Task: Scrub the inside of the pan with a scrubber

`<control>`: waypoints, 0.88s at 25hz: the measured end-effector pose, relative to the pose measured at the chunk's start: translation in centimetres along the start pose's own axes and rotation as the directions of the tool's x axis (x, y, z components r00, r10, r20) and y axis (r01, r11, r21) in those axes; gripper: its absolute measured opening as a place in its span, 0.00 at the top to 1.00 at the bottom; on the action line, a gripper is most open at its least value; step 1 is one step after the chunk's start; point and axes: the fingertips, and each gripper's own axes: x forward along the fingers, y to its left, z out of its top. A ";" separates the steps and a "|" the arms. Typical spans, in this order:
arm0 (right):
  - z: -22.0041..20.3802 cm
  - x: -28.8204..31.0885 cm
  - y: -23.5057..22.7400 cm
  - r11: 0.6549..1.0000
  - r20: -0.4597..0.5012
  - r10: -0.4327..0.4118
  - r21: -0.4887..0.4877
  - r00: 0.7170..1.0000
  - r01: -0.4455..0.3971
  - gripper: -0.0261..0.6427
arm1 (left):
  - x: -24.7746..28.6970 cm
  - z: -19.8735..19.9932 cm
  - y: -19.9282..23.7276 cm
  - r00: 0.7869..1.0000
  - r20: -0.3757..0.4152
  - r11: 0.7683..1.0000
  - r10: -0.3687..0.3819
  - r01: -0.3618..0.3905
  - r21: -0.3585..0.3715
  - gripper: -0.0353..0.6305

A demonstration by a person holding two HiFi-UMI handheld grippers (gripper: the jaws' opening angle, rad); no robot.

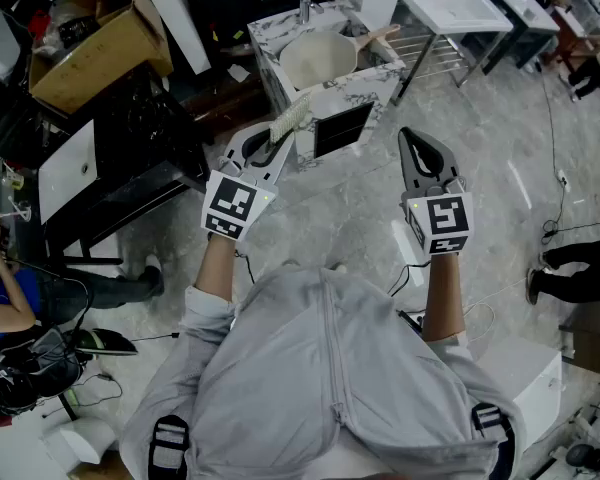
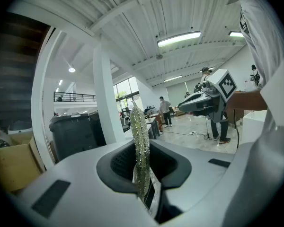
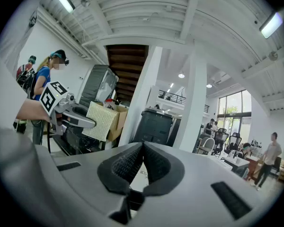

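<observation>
Clamping the scrubber [image 1: 291, 118] edge-on, the left gripper [image 1: 278, 144] hangs just short of the counter's [image 1: 365, 90] near edge. The pan [image 1: 318, 60] lies in its top, farther off. The right gripper [image 1: 412, 142], clenched empty, hangs over open floor [image 1: 360, 213].

The scrubber [image 1: 290, 120] looked rough and glittery, the pan [image 1: 318, 60] smooth and matt, the bench [image 1: 372, 88] veined like marble.

Looking at an open office hall doubling as a test lab: noting desks [image 3: 236, 162], office chairs [image 3: 207, 145], trailing floor cables [image 1: 552, 128], freestanding marble-pattern sink unit [image 1: 365, 86].
</observation>
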 end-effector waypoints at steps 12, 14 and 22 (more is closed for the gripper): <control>-0.5 -0.5 -0.9 1.000 0.013 0.009 0.023 1.000 -0.009 0.91 | 0.6 -0.2 -0.8 1.000 -0.015 1.000 0.006 -0.006 -0.001 0.85; -0.6 -0.6 -1.1 0.998 0.030 0.020 0.051 0.999 -0.022 0.91 | 0.8 -0.1 -1.0 1.000 -0.017 1.000 0.009 -0.010 -0.003 0.85; -1.2 -1.1 -4.0 0.997 0.053 0.026 0.075 0.998 -0.030 0.91 | 2.8 1.0 -2.0 0.999 -0.029 1.000 0.029 -0.029 0.005 0.85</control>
